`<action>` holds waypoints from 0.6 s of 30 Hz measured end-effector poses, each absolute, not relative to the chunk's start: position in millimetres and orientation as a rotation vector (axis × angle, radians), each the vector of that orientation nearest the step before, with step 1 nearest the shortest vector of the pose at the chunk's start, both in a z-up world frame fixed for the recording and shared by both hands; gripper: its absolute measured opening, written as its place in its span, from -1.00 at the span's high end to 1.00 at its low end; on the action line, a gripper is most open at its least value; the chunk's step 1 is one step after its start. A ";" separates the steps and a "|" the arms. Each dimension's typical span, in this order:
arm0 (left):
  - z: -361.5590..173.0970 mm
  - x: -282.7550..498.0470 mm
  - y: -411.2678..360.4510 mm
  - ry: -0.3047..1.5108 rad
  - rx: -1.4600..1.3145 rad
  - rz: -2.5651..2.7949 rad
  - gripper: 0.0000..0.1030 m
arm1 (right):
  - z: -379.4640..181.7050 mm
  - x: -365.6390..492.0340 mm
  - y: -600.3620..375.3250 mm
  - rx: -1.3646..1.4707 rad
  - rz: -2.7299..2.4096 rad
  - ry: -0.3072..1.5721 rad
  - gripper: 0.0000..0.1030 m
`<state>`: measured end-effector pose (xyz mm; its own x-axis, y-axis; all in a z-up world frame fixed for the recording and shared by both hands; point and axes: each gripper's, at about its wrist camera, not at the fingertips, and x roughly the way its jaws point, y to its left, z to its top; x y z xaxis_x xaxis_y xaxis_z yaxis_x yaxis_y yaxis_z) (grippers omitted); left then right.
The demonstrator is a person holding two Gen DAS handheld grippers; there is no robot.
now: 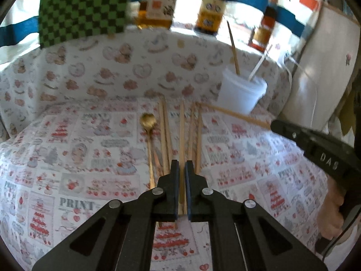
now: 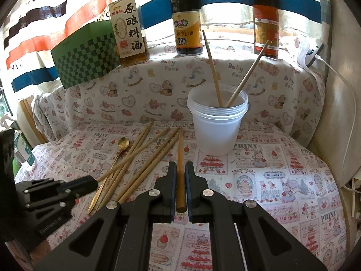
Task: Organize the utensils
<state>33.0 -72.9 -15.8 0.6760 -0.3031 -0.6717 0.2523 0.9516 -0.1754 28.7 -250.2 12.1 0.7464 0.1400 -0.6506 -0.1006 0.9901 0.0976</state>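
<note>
On the patterned cloth (image 2: 282, 180) the sorting looks partly done. Two chopsticks (image 2: 214, 72) already stand slanted in the cup (image 2: 214, 131), leaning apart against its rim. Several more chopsticks (image 2: 144, 158) lie loose in a fan on the cloth just left of the cup, with a spoon (image 2: 123, 145) beside them, so by my reckoning most of the work is left.

Each hand has a stick ready. The right gripper (image 2: 180, 169) is clamped on a chopstick (image 2: 179, 158), darker than the rest, pointing toward the cup with its blunt butt end showing between the pads. The left gripper (image 1: 181, 169) has its jaws nearly together on a pale chopstick (image 1: 181, 135) among the row in front of it; whether that stick has left the cloth I cannot tell.

The sticks look like bamboo or wood, slim and tapered, matte tan. The spoon is brassy metal with a round bowl and a long thin handle. The cup is frosted translucent plastic, ribbed at the rim, tapering downward. The cloth is soft printed fabric, slightly rumpled.
</note>
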 end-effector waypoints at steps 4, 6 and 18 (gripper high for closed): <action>3.7 19.5 -62.3 0.637 -0.081 -0.257 0.92 | 18.6 23.4 -256.3 0.094 0.130 0.671 0.84; 13.8 12.0 -58.3 0.563 -0.088 -0.229 0.92 | 25.9 16.2 -262.1 0.129 0.124 0.613 0.84; 50.2 -14.8 -20.0 0.347 -0.236 -0.238 0.92 | 57.2 -19.3 -279.6 0.216 0.141 0.384 0.85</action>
